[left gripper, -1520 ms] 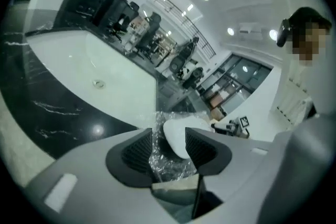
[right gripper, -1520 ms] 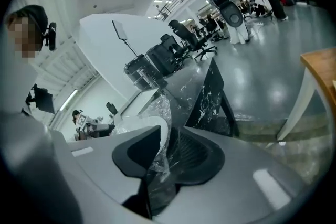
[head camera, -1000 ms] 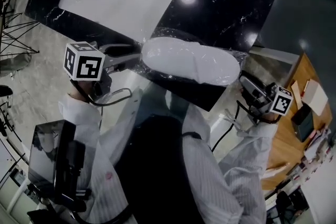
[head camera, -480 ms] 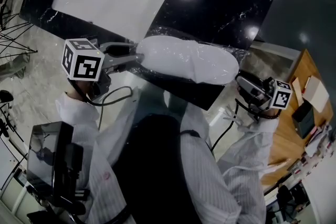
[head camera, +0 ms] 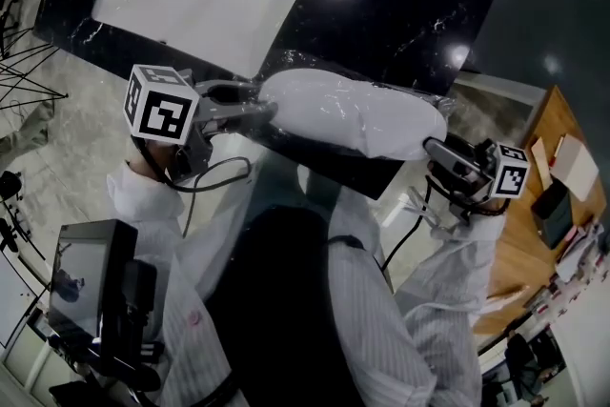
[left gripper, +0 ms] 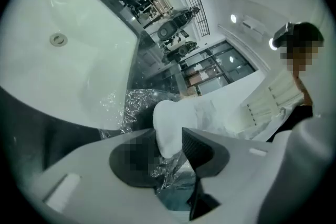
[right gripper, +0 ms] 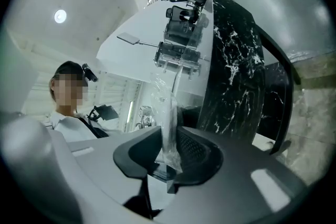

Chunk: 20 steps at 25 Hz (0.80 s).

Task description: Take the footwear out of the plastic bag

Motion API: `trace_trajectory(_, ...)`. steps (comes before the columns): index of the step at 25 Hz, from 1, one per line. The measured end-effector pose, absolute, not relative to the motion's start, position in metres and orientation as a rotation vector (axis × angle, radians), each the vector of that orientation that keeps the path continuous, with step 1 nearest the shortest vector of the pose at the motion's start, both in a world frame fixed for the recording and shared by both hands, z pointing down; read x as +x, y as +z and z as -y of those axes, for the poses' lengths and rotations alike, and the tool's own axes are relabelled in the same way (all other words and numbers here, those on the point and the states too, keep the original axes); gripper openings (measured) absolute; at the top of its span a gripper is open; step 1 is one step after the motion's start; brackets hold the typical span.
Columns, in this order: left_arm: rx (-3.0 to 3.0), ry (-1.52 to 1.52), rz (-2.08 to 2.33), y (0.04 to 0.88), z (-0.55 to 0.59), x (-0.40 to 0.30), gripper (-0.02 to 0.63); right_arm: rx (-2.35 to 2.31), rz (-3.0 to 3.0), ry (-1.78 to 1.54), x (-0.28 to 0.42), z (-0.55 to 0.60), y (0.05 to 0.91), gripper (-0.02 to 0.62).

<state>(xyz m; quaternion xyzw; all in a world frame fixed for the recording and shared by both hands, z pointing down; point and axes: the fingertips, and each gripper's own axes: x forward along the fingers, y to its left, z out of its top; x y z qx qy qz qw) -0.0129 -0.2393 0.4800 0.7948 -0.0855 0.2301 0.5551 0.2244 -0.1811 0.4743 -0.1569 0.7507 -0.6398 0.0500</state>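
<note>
Two tools work opposite ends of the white footwear [head camera: 348, 114], which lies inside the clear plastic bag [head camera: 440, 100] at the black desk [head camera: 400, 5] edge; left tool [left gripper: 170, 147], closing, clamps the footwear end through the film, apparently to anchor it; right tool [right gripper: 169, 152] is closing round loose bag film but not yet pinching it, presumably to peel it away.

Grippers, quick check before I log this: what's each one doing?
Left gripper: closing, gripping the slipper through the bag.
Right gripper: closing around bag film, not yet pinching.
</note>
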Motion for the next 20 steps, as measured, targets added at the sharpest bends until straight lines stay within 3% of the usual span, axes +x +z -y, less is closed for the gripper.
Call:
trace_trajectory(4, 1.865, 0.415, 0.170, 0.461, 0.239, -0.017, 0.143, -0.402, -2.264, -1.911, 0.222, 0.175, 0.461, 0.097)
trace_trajectory(7, 1.878, 0.286, 0.103, 0.440, 0.236, -0.014, 0.087, -0.328, -2.243, -1.868, 0.220, 0.169, 0.448, 0.095)
trace_trajectory(18, 2.035, 0.261, 0.179, 0.399, 0.233, -0.012, 0.063, -0.387, -2.347, -1.739, 0.222, 0.169, 0.422, 0.098)
trace_trajectory(20, 2.052, 0.231, 0.224, 0.391, 0.237, -0.022, 0.063, -0.438, -2.361, -1.709, 0.227, 0.171, 0.419, 0.061)
